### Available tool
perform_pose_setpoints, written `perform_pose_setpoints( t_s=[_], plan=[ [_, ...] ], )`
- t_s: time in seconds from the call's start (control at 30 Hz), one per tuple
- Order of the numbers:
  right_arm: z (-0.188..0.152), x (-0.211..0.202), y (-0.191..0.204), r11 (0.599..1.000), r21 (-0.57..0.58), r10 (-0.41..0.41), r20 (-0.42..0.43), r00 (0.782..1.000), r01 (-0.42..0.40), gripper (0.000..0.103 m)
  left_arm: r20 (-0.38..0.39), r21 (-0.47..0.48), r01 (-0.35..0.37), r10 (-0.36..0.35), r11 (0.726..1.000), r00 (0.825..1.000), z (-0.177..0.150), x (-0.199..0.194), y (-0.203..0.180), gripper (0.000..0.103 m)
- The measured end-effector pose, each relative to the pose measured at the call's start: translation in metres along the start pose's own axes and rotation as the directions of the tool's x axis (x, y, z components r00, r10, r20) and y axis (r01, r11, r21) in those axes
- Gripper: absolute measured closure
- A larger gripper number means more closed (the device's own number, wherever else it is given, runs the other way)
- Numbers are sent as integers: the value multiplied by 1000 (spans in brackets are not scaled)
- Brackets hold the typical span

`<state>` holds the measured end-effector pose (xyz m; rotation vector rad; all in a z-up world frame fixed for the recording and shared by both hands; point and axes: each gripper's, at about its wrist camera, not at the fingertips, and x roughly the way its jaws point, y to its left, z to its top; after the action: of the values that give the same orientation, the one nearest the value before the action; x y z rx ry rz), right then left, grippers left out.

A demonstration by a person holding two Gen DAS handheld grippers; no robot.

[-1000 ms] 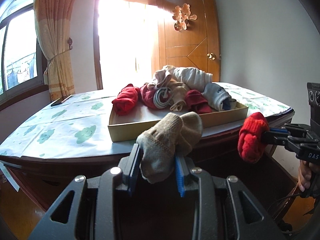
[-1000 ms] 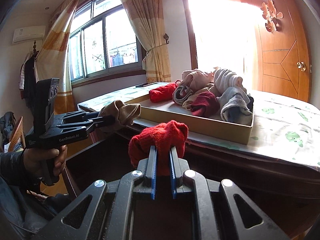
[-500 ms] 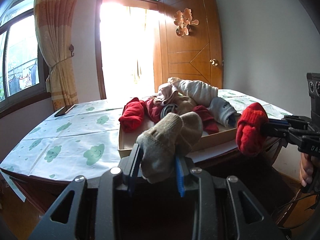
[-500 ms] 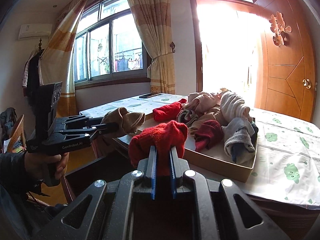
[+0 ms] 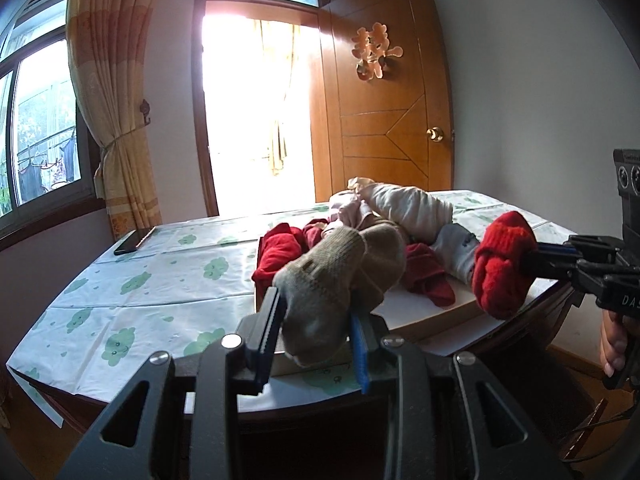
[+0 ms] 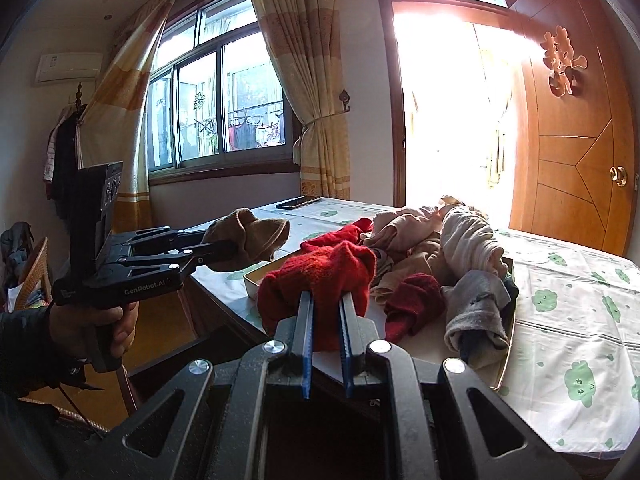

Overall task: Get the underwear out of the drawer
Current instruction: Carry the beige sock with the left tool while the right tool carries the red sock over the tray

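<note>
**Both grippers loaded, held in front of the desk**

Bedroom setting: wooden door (image 5: 384, 120) standing open beside a bright doorway, curtained window (image 6: 216, 108) on the other side. Desk (image 5: 152, 280) carries a white cloth printed with green clouds. Dark phone (image 5: 134, 241) lies near the desk's far corner, well apart from everything else.

Shallow tan tray (image 6: 505, 344) sits on the desk near its front edge. Inside it: a heap of garments (image 6: 436, 256), comprising red, dark red, beige, pale pink and grey pieces, tangled and overlapping. Individual items in the heap cannot be separated with certainty.

Left hand-held gripper (image 5: 316, 334): clenched on a tan sock (image 5: 336, 280). The blue pads press on the sock's lower part from both sides; the rest bulges forward above the fingertips. In the right wrist view the same sock (image 6: 250, 238) is carried clear of the desk, off its corner, touching nothing else. A hand (image 6: 94, 324) in a dark sleeve grips the handle.

Right hand-held gripper (image 6: 324, 320): jaws nearly together, clamped on a red sock (image 6: 320, 280). Fabric is bunched above the pads and droops to either side. From the left wrist view this sock (image 5: 502, 268) hangs from the fingertips just off the desk's front edge, beside the tray, not touching it.

Both socks are out of the tray and apart from each other.
</note>
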<state>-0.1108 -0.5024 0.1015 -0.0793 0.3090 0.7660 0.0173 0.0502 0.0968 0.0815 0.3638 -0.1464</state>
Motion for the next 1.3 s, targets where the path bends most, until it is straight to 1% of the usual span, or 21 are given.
perform_pose_setpoints(
  t_s=[0.2,0.4,0.67,0.87,1.17,1.3],
  plan=[
    [10,11,-4,1000,13,-3,-11,1000,3,91,-27,5,-6,7,1000,1000,13,18,8,73],
    [19,23,-7,1000,15,-13,-32,999,14,90,-57,25,-13,14,1000,998,22,33,8,73],
    [30,42,-19,998,48,-29,-58,998,31,90,-111,27,-10,13,1000,994,26,61,11,73],
    [33,61,-22,998,48,-34,-84,996,38,90,-152,22,-14,17,1000,988,26,81,15,73],
    [39,93,-26,997,50,-52,-145,988,60,90,-203,29,-20,25,999,979,24,106,15,73],
    [39,109,-26,996,53,-61,-188,980,73,90,-220,41,-22,31,999,975,23,115,14,73]
  ],
)
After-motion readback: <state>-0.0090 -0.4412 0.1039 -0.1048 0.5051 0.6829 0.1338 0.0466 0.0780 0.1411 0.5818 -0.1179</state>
